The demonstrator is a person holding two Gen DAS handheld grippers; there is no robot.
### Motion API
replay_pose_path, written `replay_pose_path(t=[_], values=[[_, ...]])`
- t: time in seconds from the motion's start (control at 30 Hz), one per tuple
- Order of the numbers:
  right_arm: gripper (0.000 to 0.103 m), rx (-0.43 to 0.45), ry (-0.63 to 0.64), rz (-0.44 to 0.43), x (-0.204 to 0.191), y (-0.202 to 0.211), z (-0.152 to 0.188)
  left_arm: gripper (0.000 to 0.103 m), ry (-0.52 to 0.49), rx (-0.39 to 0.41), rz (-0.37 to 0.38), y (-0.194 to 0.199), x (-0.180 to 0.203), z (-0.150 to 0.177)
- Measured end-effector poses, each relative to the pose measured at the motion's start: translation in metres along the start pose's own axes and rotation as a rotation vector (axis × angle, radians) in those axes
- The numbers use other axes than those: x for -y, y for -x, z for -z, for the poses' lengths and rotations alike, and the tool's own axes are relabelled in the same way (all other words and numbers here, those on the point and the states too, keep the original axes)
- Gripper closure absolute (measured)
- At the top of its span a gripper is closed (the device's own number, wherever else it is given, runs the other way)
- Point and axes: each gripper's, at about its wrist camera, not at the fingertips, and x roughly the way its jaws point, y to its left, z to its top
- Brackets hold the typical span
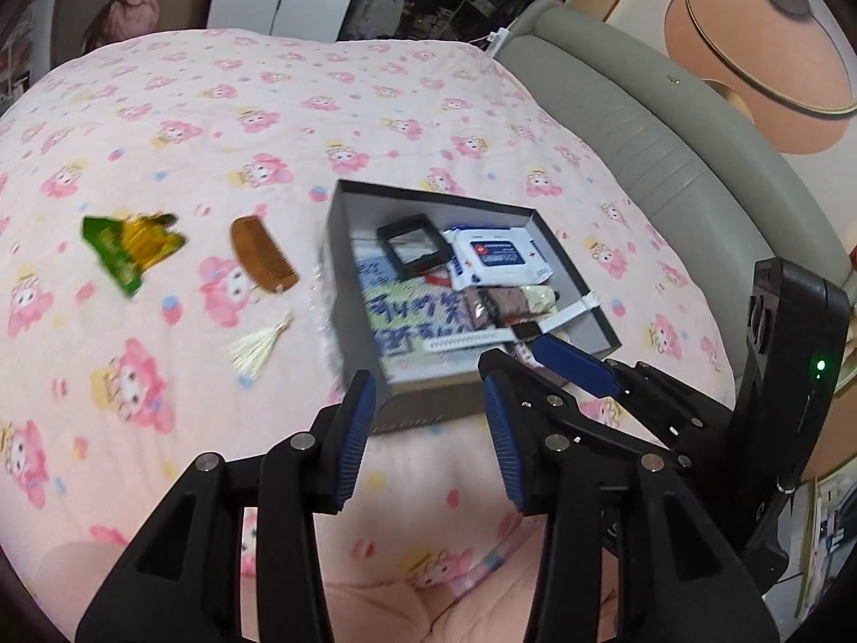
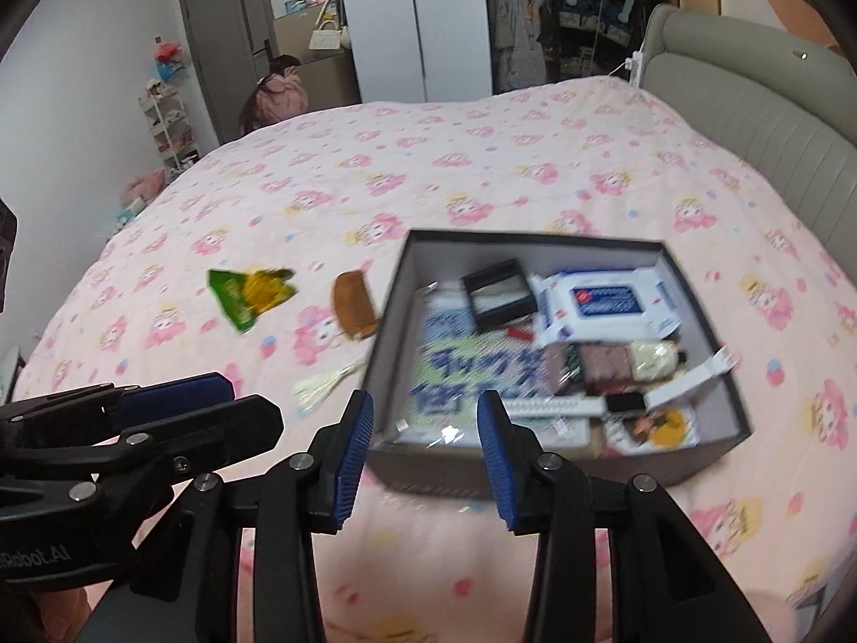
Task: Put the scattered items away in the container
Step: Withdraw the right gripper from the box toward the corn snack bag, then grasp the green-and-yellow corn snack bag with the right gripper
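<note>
Box point(image 2: 701, 289) wall hides part of comb point(image 2: 351, 303).

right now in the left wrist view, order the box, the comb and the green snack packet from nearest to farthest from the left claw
1. Grey box: its near corner sits just beyond the left claw, slightly right.
2. Brown comb: on the pink bedspread, left of the box.
3. Green snack packet: farthest, left of the comb.

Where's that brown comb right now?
In both views the brown comb lies on the pink bedspread, between the green packet and the grey box.
</note>
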Motion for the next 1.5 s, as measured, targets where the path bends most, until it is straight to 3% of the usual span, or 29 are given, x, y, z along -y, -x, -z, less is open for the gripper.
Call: replay_pose_path(t=[0.3,0.93,1.23,1.5], values=[[0.067,0.009,0.019,-0.045,-0.038,0.000,0.018,0.058,0.015,-0.012,-0.062,0.016,-0.026,0.018],[0.067,-0.034,0.054,-0.094,-0.114,-0.052,0.008,0.058,0.194,0.038,-0.114,0.030,-0.123,0.025],[0.067,-0.051,0.100,-0.137,-0.154,-0.107,-0.029,0.059,0.339,0.077,-0.137,0.016,-0.197,-0.004],[0.067,-0.157,0.069,-0.107,-0.151,-0.200,-0.066,0.059,0.517,0.043,-0.190,-0.050,-0.265,-0.049]])
